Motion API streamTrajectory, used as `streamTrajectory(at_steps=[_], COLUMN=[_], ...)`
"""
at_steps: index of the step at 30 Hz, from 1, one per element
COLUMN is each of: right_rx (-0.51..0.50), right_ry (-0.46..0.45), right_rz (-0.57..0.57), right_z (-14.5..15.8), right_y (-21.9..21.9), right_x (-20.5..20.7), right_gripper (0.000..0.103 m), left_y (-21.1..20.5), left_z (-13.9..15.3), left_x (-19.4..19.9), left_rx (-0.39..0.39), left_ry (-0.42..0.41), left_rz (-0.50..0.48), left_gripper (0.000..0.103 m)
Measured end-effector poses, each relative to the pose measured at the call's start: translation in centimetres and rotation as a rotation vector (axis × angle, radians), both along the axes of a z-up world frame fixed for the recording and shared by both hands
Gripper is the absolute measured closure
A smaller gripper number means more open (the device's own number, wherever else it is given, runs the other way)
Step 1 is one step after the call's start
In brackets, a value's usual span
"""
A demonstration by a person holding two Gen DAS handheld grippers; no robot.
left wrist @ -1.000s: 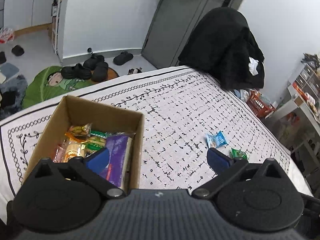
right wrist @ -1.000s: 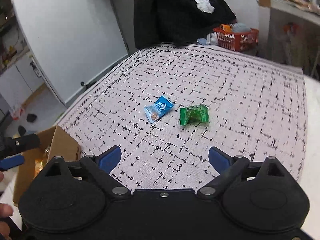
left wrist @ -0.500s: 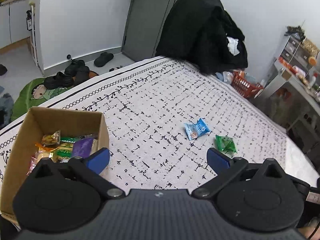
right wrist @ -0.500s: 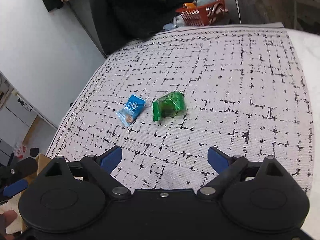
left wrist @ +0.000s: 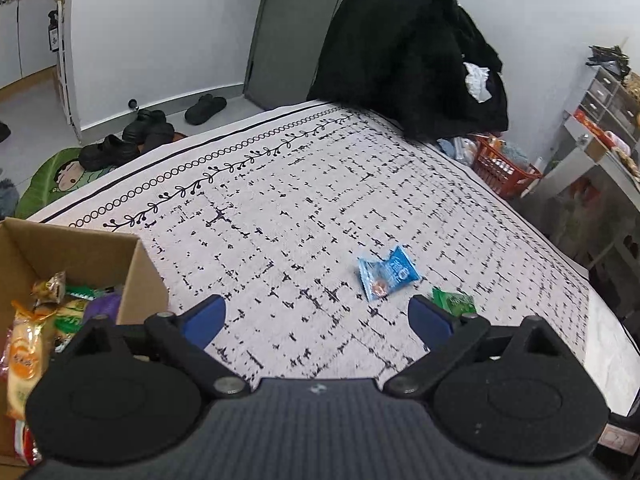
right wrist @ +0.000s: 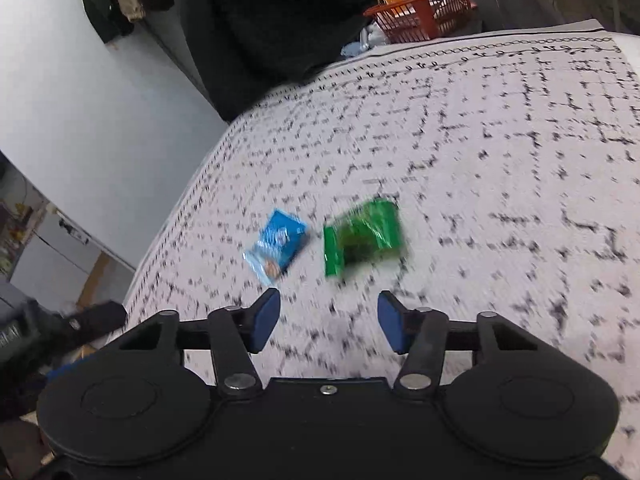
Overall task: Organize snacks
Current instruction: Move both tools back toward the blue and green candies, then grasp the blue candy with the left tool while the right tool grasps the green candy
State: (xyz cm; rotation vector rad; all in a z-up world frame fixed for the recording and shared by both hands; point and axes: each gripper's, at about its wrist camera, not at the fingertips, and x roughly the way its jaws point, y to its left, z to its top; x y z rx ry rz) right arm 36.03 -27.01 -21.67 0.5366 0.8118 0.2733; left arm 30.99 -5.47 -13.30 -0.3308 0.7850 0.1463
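Right wrist view: the right hand-held gripper (right wrist: 326, 320) has just been closing and now stands at a middling gap with nothing between its blue pads, hovering above the patterned cloth (right wrist: 500, 152). Just beyond its tips lie a green snack packet (right wrist: 362, 236) and, to its left and slightly apart, a blue snack packet (right wrist: 278, 246), both blurred. In the left wrist view, the left hand-held gripper (left wrist: 316, 320) is spread wide and empty, its jaws having just narrowed slightly. The blue packet lies ahead of it, nearer its right finger; the green one peeks out behind that fingertip. A cardboard box (left wrist: 140, 280) holding wrapped snacks (left wrist: 28, 356) sits at the left.
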Motion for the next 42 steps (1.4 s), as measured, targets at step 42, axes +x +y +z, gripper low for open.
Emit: streamTrajectory(at_steps=[42], right_rx=[-0.016], right_ry=[0.003], right_rz=[-0.106], right_z=[-2.3], right_y=[-1.9], right_x=[6.3], right_gripper=[0.074], left_y=[-5.7], left_z=[-8.4], left_x=[12.9], left_rx=[0.105], left_ry=[0.1], left_rz=[-0.188], left_gripper=[0.012])
